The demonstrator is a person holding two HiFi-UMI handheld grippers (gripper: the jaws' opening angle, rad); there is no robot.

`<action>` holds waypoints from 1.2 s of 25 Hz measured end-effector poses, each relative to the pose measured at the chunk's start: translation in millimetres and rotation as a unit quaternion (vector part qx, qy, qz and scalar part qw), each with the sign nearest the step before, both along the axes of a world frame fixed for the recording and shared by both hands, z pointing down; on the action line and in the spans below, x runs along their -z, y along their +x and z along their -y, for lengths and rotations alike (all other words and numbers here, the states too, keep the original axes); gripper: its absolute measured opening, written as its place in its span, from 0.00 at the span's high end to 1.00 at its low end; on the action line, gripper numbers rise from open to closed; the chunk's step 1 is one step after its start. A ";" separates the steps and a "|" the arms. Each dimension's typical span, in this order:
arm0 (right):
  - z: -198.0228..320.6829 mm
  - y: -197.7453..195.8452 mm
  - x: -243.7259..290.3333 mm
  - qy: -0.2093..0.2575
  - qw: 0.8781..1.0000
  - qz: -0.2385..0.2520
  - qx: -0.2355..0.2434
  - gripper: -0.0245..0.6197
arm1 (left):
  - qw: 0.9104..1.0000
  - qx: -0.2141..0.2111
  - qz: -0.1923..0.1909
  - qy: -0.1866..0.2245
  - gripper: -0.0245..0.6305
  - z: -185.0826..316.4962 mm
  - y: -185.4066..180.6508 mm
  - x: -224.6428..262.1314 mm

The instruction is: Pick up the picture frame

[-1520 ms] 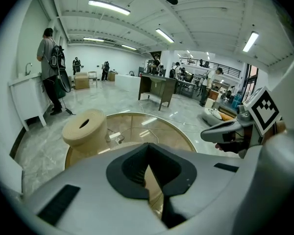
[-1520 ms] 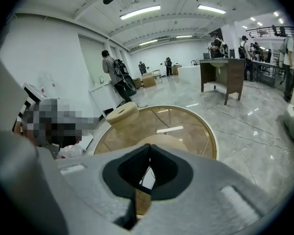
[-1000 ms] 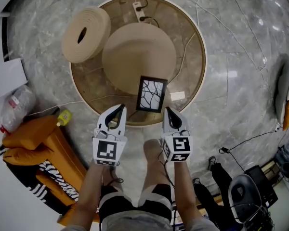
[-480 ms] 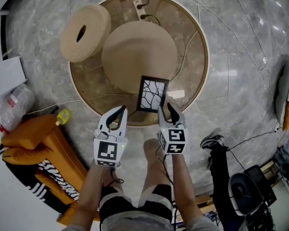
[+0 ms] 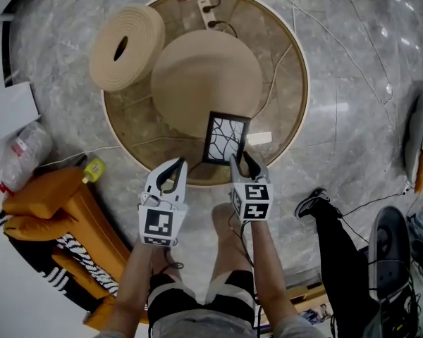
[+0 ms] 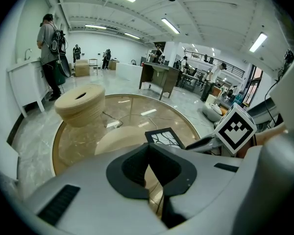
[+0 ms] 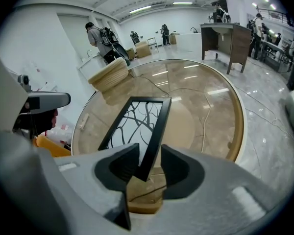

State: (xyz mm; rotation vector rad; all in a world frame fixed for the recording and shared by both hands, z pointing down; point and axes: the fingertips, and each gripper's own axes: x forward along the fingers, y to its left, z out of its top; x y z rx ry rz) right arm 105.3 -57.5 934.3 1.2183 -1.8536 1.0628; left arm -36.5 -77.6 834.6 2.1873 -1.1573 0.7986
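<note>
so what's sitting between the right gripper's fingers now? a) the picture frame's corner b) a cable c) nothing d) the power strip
a: the corner of the picture frame stands between the fingers of the right gripper, which have just been opening and don't press on it.

glossy glass table (image 5: 130,127), matt black picture frame (image 5: 226,139), polished marble floor (image 5: 352,146).

Left claw (image 5: 175,163) shut; right claw (image 5: 241,162) jaws have just been opening, picture frame (image 5: 225,138) corner between them
</note>
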 end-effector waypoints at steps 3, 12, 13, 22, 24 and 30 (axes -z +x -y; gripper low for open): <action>-1.0 -0.6 -3.0 -0.003 1.000 -0.003 0.003 0.75 | 1.000 0.005 0.002 -0.003 0.93 -1.3 -4.2 -3.2; -0.8 -1.4 -4.5 -0.012 1.000 -0.013 0.009 0.76 | 1.000 0.021 0.003 -0.008 0.93 -4.3 -13.3 -7.3; -0.7 -0.6 -4.4 -0.013 1.000 -0.013 0.007 0.77 | 1.000 0.022 0.003 -0.008 0.93 -4.6 -13.6 -6.8; -0.7 0.8 -1.3 -0.003 1.000 -0.011 -0.012 0.86 | 1.000 0.019 0.009 -0.004 0.93 -7.7 -14.2 -1.2; -1.7 1.4 -0.1 -0.001 1.000 -0.010 -0.014 0.86 | 1.000 0.019 0.011 -0.002 0.93 -7.6 -14.8 0.8; -2.7 8.9 11.8 0.011 1.000 -0.012 -0.018 0.86 | 1.000 0.017 0.017 0.005 0.93 -6.1 -13.7 13.2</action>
